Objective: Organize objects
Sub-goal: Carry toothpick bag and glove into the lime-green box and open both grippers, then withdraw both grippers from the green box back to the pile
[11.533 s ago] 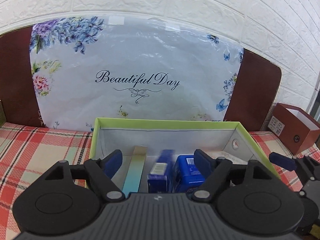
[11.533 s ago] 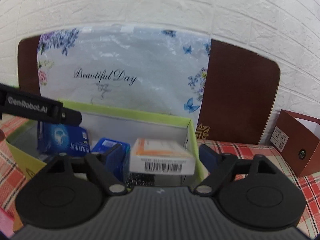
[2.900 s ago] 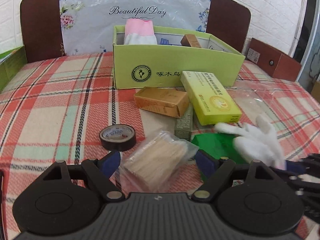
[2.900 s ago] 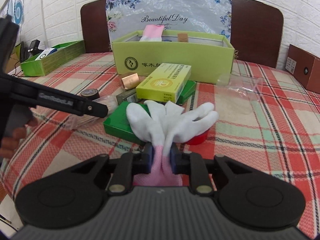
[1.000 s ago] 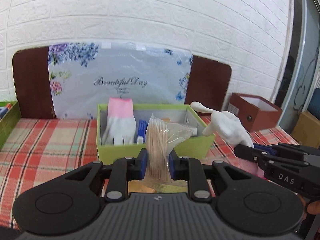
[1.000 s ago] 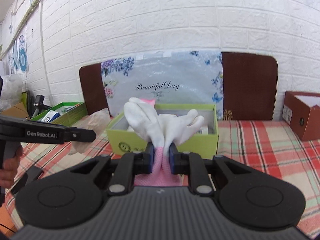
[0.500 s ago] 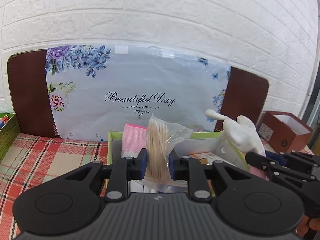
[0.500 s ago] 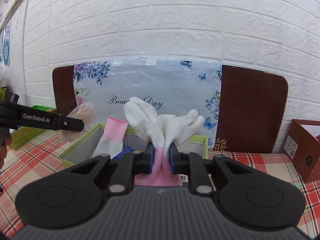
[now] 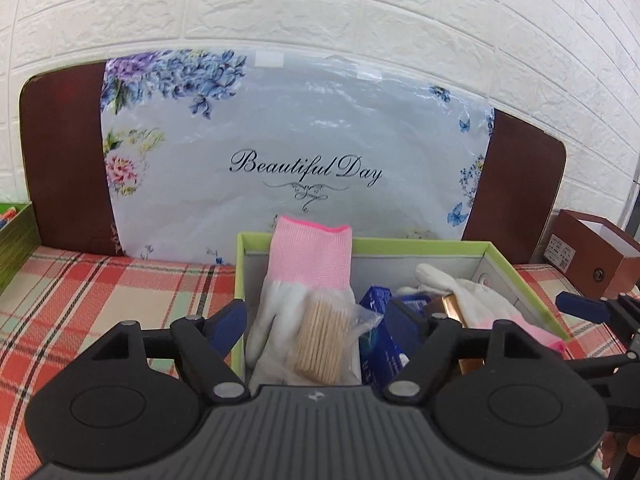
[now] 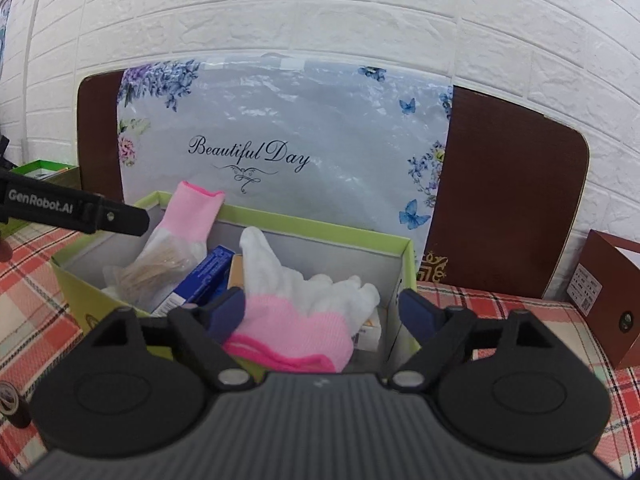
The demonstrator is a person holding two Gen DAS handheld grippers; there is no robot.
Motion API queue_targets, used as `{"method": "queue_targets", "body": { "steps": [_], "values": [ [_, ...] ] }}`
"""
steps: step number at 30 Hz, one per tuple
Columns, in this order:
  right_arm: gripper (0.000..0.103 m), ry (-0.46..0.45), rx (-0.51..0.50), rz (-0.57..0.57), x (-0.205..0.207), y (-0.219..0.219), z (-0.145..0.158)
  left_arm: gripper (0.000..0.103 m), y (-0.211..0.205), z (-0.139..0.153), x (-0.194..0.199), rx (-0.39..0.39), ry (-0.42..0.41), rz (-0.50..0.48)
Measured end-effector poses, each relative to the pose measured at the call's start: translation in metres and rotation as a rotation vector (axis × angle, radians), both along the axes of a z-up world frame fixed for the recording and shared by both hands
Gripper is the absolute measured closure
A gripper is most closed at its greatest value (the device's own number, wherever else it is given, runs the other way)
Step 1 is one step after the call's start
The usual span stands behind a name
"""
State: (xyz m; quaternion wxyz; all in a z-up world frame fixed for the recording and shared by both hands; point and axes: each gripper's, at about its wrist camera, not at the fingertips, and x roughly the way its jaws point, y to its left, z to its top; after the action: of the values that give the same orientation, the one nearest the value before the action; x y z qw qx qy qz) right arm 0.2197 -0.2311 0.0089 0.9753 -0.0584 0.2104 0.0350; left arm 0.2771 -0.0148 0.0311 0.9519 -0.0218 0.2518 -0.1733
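Observation:
A lime-green box [image 9: 420,245] [image 10: 316,227] stands on the plaid cloth below both grippers. My left gripper [image 9: 318,322] hangs over its left part with jaws opening; the clear bag of toothpicks [image 9: 320,338] [image 10: 150,268] lies between them, free of the pads, leaning on an upright white glove with a pink cuff [image 9: 308,260] [image 10: 188,216]. My right gripper [image 10: 322,310] hangs over the box's right part, its jaws opening too. A second white glove [image 10: 304,300] [image 9: 476,300] lies loose between them on the boxes inside, untouched by the pads.
Blue cartons [image 9: 380,340] [image 10: 200,280] and an orange box [image 10: 236,272] fill the box's middle. A floral "Beautiful Day" bag [image 9: 300,152] leans on a brown headboard [image 10: 508,188] behind. A brown box [image 9: 592,256] [image 10: 608,292] stands right, a green tray [image 9: 16,236] left, a tape roll [image 10: 12,404] near left.
Both grippers went from shut to wide. The toothpick bag dropped against the upright glove in the box. The second glove fell onto the boxes at the right. Both grippers came closer and lower.

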Motion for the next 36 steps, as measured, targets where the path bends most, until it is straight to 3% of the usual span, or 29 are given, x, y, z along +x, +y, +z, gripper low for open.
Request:
{"method": "queue_targets", "body": {
  "steps": [5, 8, 12, 18, 26, 36],
  "values": [
    [0.001, -0.005, 0.031, -0.016, -0.015, -0.004, 0.007, 0.023, 0.001, 0.009, -0.018, 0.033, 0.052, 0.033],
    [0.0, -0.045, 0.045, -0.014, -0.035, -0.004, 0.023, 0.022, 0.003, 0.019, -0.036, 0.046, 0.07, 0.033],
    [0.0, -0.117, 0.045, -0.011, -0.07, -0.001, 0.039, 0.022, 0.009, 0.027, -0.07, 0.004, 0.055, 0.037],
    [0.0, -0.137, 0.049, 0.008, -0.122, 0.007, 0.045, 0.022, 0.006, 0.028, -0.114, 0.059, 0.027, 0.058],
    [0.0, -0.074, 0.105, -0.008, -0.177, 0.006, 0.023, 0.022, 0.021, 0.001, -0.162, 0.016, 0.087, 0.074],
    [0.0, 0.062, 0.139, -0.013, -0.212, 0.023, -0.025, 0.022, 0.043, -0.046, -0.188, -0.002, 0.212, 0.114]
  ]
}}
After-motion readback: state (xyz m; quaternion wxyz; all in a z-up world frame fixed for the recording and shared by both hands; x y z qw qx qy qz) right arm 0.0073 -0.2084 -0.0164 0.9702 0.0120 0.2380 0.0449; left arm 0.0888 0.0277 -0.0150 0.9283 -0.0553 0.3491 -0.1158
